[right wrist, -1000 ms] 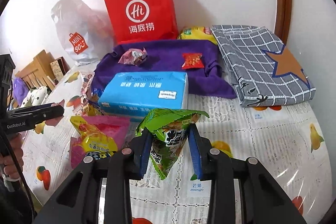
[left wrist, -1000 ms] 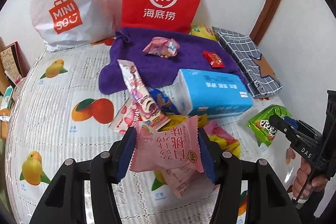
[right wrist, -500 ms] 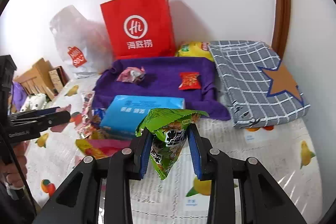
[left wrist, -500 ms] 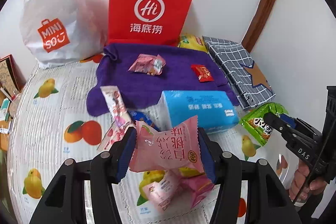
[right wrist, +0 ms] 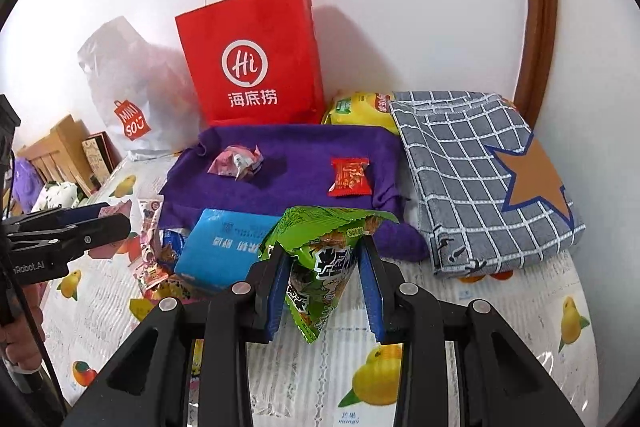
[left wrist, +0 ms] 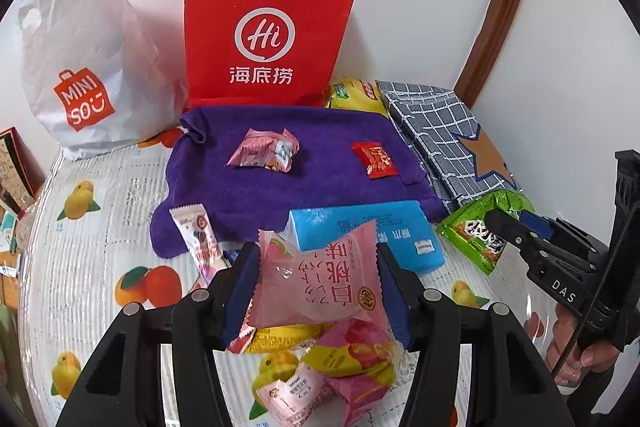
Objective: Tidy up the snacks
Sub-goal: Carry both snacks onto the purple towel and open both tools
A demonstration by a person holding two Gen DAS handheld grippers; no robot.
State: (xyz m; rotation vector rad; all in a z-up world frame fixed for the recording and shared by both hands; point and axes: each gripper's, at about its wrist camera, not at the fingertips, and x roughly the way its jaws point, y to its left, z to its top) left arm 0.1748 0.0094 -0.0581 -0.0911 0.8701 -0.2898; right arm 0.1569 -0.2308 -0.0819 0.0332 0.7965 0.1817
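Note:
My left gripper is shut on a pink peach snack packet and holds it above a pile of loose snacks. My right gripper is shut on a green snack bag, lifted off the table; it also shows at the right of the left wrist view. A purple towel lies ahead with a crumpled pink packet and a small red packet on it. A red paper bag stands behind the towel.
A blue tissue pack lies in front of the towel. A white Miniso bag stands at the back left, a yellow chip bag and a folded grey checked cloth at the back right. A long pink stick packet lies left.
Both grippers have risen and pulled back with their packets; the table and the pile of snacks now sit lower and farther. Neither grip has changed.

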